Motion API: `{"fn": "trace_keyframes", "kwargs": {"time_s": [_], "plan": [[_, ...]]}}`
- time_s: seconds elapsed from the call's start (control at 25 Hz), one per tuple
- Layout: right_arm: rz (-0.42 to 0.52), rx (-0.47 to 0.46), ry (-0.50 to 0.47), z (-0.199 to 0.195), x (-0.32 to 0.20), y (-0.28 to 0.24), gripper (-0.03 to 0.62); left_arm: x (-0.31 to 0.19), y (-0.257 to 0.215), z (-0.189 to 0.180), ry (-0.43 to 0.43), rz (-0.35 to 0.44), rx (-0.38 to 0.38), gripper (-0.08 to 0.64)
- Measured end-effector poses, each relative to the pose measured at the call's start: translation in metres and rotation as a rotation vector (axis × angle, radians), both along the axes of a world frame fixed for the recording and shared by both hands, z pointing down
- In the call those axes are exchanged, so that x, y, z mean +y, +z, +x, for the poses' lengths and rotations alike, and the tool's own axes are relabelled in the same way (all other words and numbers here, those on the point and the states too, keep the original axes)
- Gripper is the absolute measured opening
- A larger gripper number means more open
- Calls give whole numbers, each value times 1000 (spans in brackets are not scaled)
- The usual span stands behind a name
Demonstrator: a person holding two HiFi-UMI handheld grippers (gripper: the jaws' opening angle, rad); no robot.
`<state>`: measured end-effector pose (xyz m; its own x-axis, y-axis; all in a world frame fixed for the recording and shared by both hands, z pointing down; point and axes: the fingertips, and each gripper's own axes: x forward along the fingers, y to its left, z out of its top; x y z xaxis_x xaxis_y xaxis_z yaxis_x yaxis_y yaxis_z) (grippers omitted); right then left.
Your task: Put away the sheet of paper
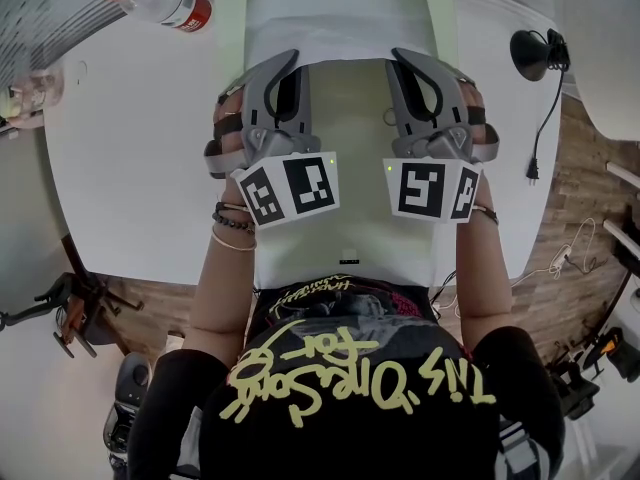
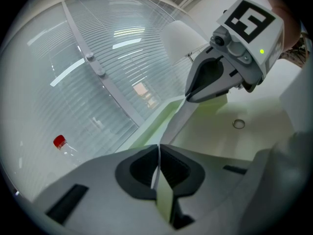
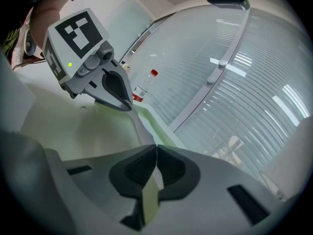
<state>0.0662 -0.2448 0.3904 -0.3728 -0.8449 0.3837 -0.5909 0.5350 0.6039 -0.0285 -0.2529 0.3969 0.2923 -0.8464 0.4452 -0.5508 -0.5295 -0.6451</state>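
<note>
A white sheet of paper (image 1: 340, 23) is lifted by its near edge over a pale green folder (image 1: 345, 218) on the white table (image 1: 130, 148). My left gripper (image 1: 283, 63) is shut on the sheet's near left corner, my right gripper (image 1: 405, 58) on its near right corner. In the left gripper view the jaws (image 2: 159, 151) pinch the thin sheet (image 2: 178, 121), which runs across to the right gripper (image 2: 188, 98). In the right gripper view the jaws (image 3: 155, 151) clamp the sheet (image 3: 142, 129), and the left gripper (image 3: 128, 106) holds its other corner.
A clear bottle with a red cap (image 1: 160, 0) lies at the table's far left, also in the gripper views (image 2: 61, 143) (image 3: 144, 84). A black lamp with a cable (image 1: 535, 53) stands at the right edge. A small ring (image 2: 238, 124) lies on the folder. Window blinds (image 3: 234, 82) are beyond the table.
</note>
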Motion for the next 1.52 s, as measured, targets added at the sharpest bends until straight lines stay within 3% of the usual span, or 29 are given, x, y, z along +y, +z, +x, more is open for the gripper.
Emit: {"fn": "trace_keyframes", "kwargs": {"time_s": [1.16,1.52], "plan": [[10,7,31,4,-20,-5,9,-20,-4,3,7,28,-33,9],[19,10,15,0,-18,-3,11,-18,6,0,9,-23,-50,9]]}}
